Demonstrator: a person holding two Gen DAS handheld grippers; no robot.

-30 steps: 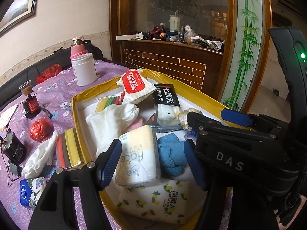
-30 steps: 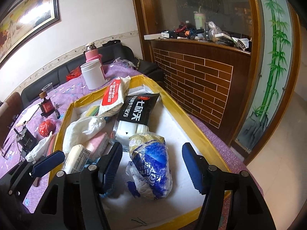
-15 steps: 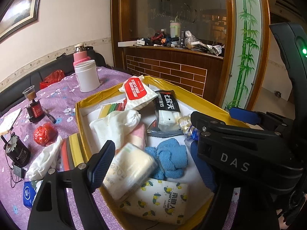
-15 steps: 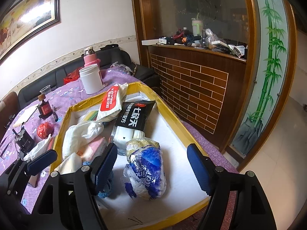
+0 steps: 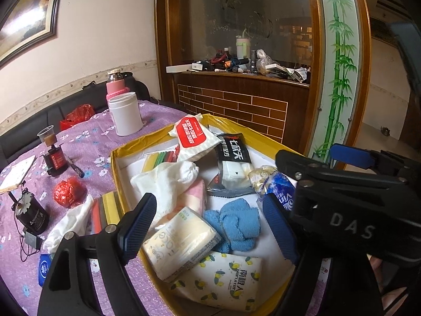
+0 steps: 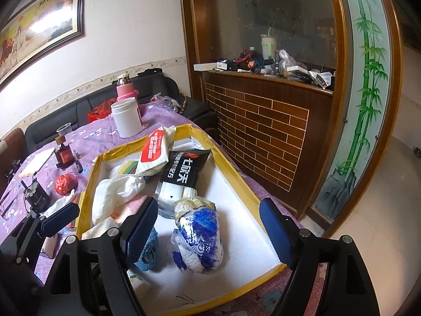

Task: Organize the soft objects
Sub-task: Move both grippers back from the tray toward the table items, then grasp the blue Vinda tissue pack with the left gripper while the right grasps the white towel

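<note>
A yellow-rimmed box [image 5: 117, 181] with a white floor holds the soft things. Near its front lie a cream tissue pack [image 5: 181, 239], a blue cloth [image 5: 231, 223] and a lemon-print pack [image 5: 223, 279]. Further back are a white cloth [image 5: 168, 181], a red-and-white pack [image 5: 193, 138] and a black pack [image 5: 232, 158]. My left gripper [image 5: 208, 227] hovers open over the cream pack and blue cloth, touching neither. My right gripper [image 6: 208, 230] has its jaws opening; the blue-and-white wrapped pack [image 6: 197, 237] rests on the box floor between them, untouched.
The purple flowered tablecloth [image 5: 86, 142] carries a white jar [image 5: 126, 115], a pink bottle [image 5: 115, 87], a red crumpled ball [image 5: 68, 193], a striped cloth [image 5: 105, 210], a white cloth [image 5: 71, 226] and small dark items. A cluttered wooden counter [image 6: 263, 121] stands behind.
Both grippers' jaws have widened. The cream tissue pack, upright between the left fingers a second ago, has tipped over into the box. The right gripper has risen slightly above the blue-and-white pack.
</note>
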